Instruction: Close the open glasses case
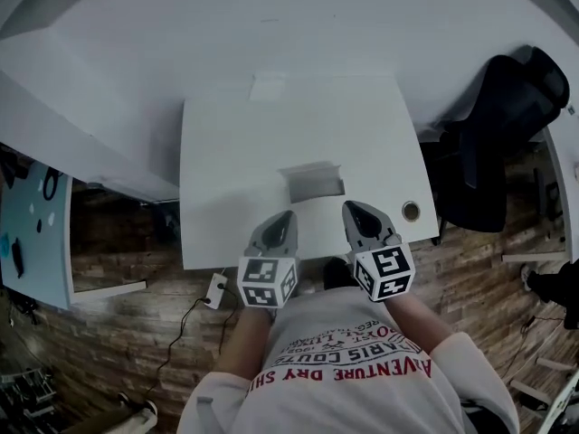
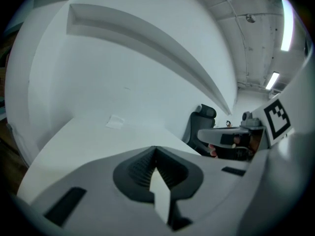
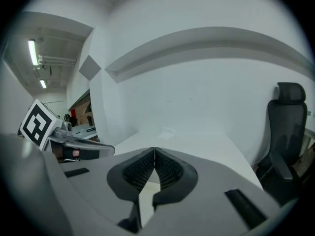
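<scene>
The open glasses case [image 1: 315, 182], pale grey with its lid raised at the back, sits on the white table [image 1: 226, 152] a little in front of the middle. My left gripper [image 1: 284, 216] hovers over the table's front edge, just left of and nearer than the case, with its jaws shut on nothing. My right gripper [image 1: 349, 209] is to the case's near right, also shut and empty. In the left gripper view the left gripper [image 2: 155, 149] has its pads pressed together. The right gripper [image 3: 154, 150] shows the same in its own view. The case is hidden behind the jaws in both gripper views.
A flat white slip [image 1: 269, 86] lies at the table's far edge by the wall. A round cable hole [image 1: 411, 211] is at the front right corner. A black office chair [image 1: 507, 125] stands to the right. A power strip [image 1: 215, 289] lies on the wooden floor.
</scene>
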A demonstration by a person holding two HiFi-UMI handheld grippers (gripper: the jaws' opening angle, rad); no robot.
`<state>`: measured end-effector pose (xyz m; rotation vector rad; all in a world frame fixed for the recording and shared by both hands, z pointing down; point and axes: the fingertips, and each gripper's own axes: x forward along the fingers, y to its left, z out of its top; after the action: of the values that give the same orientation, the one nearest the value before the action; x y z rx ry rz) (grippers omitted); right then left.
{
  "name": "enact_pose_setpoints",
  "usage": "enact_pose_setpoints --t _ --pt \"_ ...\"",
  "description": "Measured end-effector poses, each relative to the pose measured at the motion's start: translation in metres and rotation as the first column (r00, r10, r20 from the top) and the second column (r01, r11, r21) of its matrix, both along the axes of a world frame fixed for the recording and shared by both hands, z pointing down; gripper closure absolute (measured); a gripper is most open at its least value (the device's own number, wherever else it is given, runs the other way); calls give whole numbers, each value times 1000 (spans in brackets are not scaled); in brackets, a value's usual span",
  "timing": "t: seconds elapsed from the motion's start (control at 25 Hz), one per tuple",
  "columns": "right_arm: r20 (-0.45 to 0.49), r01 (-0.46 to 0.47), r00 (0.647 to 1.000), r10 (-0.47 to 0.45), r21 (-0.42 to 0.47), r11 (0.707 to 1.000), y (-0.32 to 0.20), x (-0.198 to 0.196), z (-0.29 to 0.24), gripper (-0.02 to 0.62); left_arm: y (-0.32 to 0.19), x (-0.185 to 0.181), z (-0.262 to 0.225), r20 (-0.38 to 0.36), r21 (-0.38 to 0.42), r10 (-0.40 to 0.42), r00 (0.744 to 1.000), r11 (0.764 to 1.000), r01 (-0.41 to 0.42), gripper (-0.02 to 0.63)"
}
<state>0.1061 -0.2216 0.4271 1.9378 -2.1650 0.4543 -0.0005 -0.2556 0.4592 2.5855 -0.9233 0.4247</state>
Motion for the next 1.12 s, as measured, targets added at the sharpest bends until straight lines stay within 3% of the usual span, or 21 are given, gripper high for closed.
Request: enact_pose_setpoints --t 0.36,0.76,0.96,1.12 --pt "37 100 995 -97 -116 988 -33 29 41 583 -17 30 54 89 -110 -73 993 990 83 609" --pt "43 204 979 -199 -241 949 -52 43 94 583 -25 53 131 194 -236 -106 975 960 152 609" --pt "54 240 971 -234 -284 928 -61 43 116 583 -31 54 153 170 -332 -157 973 920 206 609" --pt "104 234 972 -212 -309 922 -63 49 119 583 -34 59 158 196 -331 -162 967 917 221 609"
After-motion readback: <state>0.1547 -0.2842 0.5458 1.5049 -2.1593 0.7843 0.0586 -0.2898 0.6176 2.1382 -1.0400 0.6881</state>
